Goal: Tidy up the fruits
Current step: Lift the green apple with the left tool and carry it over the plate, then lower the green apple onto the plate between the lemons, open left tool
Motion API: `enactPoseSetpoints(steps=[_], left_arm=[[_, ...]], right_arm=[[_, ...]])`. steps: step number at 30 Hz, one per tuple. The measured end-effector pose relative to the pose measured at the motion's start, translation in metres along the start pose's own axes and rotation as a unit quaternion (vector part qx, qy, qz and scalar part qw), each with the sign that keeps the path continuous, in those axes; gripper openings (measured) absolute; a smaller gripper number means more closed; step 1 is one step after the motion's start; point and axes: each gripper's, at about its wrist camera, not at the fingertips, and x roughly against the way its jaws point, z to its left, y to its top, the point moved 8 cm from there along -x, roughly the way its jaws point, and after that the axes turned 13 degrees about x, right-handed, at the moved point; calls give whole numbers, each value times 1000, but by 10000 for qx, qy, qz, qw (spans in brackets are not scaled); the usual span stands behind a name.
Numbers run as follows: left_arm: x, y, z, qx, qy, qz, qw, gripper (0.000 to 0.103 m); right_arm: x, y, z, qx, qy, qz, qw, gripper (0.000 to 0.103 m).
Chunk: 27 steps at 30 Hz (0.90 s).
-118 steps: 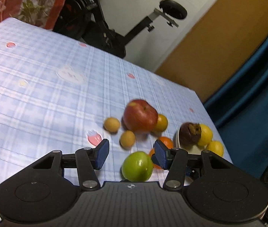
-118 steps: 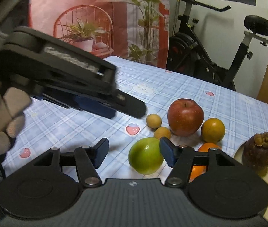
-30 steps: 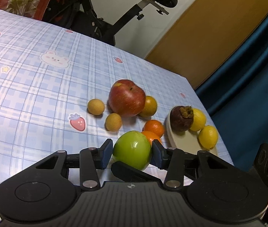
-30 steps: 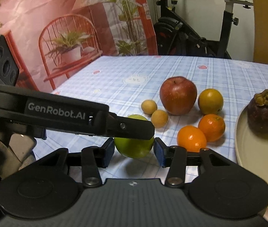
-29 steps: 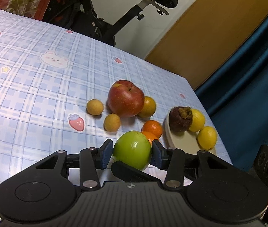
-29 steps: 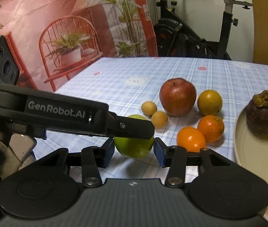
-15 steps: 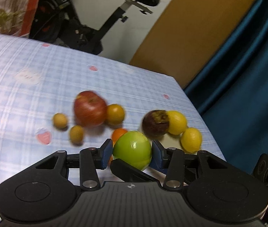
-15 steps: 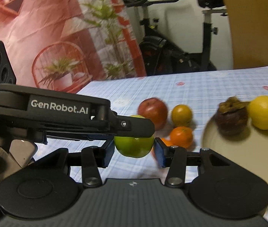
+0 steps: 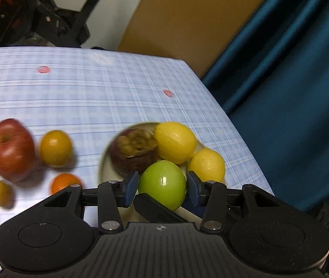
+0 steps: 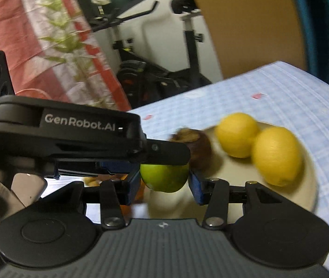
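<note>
A green apple (image 9: 162,183) is clamped between the blue pads of my left gripper (image 9: 162,186) and, crosswise, of my right gripper (image 10: 165,181). It also shows in the right wrist view (image 10: 164,177), held just above the near part of a cream plate (image 10: 303,199). The plate (image 9: 105,169) holds a dark mangosteen (image 9: 133,151) and two lemons (image 9: 175,142) (image 9: 207,164). On the cloth to the left lie a red apple (image 9: 10,149), two oranges (image 9: 56,147) (image 9: 64,183) and two small yellow-brown fruits (image 9: 1,192).
The blue checked tablecloth (image 9: 95,92) ends at a right edge near a teal curtain (image 9: 292,92). An exercise bike (image 10: 164,69) and a red backdrop with plants (image 10: 37,34) stand beyond the table's far side.
Both grippers closed on the green apple, lifted it and carried it to the right, from beside the oranges to over the plate.
</note>
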Motion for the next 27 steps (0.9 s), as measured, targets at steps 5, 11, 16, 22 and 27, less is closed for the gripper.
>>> enactPoseSetpoints(steps=[5,11,16,22,27], left_arm=[[-26,-2,-14,-162,85,116,9998,48],[-37,-1,-18,-188,94,204,9996,49],[-41,-2,-18,-163,118,222,9996,49],[-42,0,-18,-167,154,222,9995,49],[-41,-1,-19,-289,202,179,9992,48]], right_arm=[[-2,-2,-25,-70,-233,18,9997,48],[-3,-3,-37,-108,-345,-19,9993,48],[-2,-6,-38,-125,-330,-13,9994,48],[-1,-7,-38,-200,-212,-58,9996,48],[-5,-9,-41,-142,-363,84,9992,48]])
